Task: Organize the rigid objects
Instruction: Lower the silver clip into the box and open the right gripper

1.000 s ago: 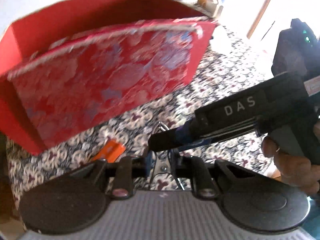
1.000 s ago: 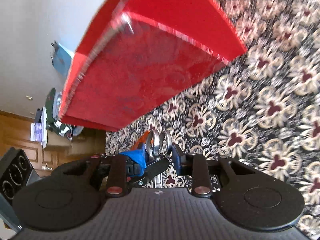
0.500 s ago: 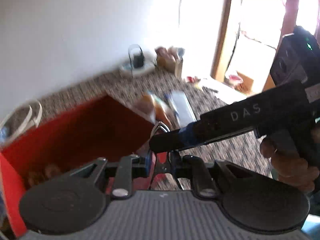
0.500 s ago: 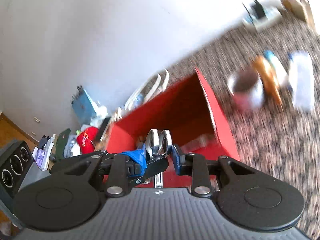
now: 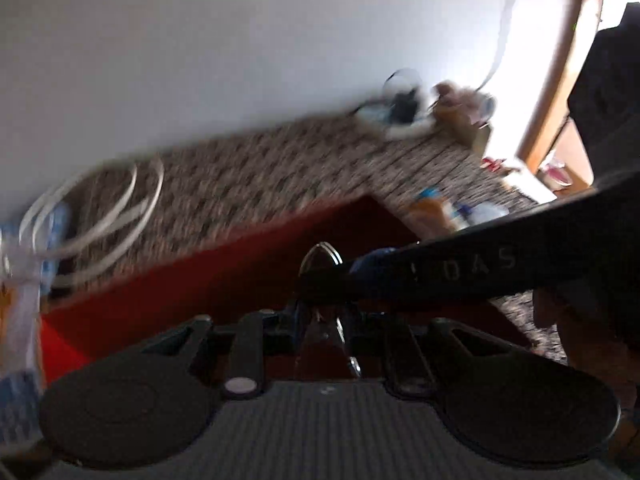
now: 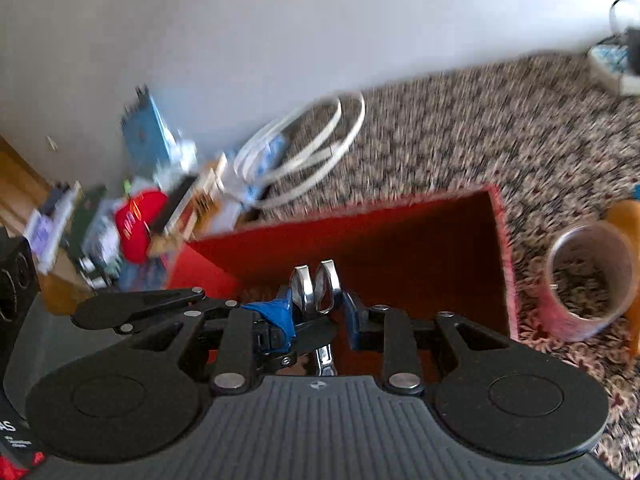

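A bundle of metal spoons (image 6: 316,286) stands up between the jaws of my right gripper (image 6: 318,310), which are closing, their pads pressed on it. My left gripper (image 5: 322,314) is shut on the same spoons (image 5: 320,258). The right gripper's black, blue-taped finger (image 5: 400,268) crosses in from the right. In the right wrist view the left gripper (image 6: 276,322) reaches in from the left. Below both lies the open red box (image 6: 420,240), its dark red inside (image 5: 240,276) facing up. What lies in the box is hidden by the grippers.
A pink cup (image 6: 588,280) and an orange bottle (image 6: 626,216) stand right of the box on the patterned cloth (image 6: 480,120). White cord loops (image 6: 312,148) and a heap of clutter (image 6: 140,224) lie at the back left by the wall. A hand (image 5: 576,320) holds the right gripper.
Both grippers have risen with the spoons and swung over the red box. Its patterned outer side filled the views before; its open inside now lies below. The right wrist has rolled.
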`<state>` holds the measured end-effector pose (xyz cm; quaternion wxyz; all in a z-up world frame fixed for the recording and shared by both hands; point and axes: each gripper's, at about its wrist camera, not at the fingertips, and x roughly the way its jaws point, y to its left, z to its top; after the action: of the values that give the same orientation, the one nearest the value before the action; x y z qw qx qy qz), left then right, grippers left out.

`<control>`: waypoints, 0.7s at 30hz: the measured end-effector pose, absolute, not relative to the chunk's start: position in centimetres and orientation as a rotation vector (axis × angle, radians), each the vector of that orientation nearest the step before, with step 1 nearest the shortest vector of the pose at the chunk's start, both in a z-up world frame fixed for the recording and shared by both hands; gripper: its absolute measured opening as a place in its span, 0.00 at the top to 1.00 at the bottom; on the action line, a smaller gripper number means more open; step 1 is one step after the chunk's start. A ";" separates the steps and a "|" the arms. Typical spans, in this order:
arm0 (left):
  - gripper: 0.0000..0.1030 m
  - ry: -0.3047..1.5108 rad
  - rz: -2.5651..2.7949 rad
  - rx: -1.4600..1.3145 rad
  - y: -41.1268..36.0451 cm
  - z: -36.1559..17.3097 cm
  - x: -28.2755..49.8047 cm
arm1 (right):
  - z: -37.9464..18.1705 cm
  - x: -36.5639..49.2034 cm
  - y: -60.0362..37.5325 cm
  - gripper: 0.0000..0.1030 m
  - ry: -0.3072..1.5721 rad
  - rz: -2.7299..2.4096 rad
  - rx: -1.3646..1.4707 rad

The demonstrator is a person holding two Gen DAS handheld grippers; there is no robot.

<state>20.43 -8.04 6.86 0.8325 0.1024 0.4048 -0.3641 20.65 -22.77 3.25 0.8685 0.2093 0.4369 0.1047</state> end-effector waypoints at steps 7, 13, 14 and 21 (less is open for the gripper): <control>0.84 1.009 -0.596 0.223 -7.7 4.5 22.6 | 0.2 23.9 -22.0 0.95 1.022 0.240 0.406; 0.81 1.035 -0.458 0.179 -6.5 3.9 23.4 | 0.0 23.9 -22.9 0.95 0.983 0.228 0.424; 0.79 1.045 -0.434 0.164 -6.3 3.8 23.6 | -0.1 23.9 -23.1 0.95 0.982 0.214 0.429; 0.66 1.050 -0.351 0.212 -6.8 3.2 23.8 | 0.4 23.8 -22.4 0.95 0.945 0.144 0.363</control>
<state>23.85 -6.83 3.18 0.8452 0.1003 0.4978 -0.1664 23.81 -22.43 0.40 0.8722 0.1735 0.4521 0.0688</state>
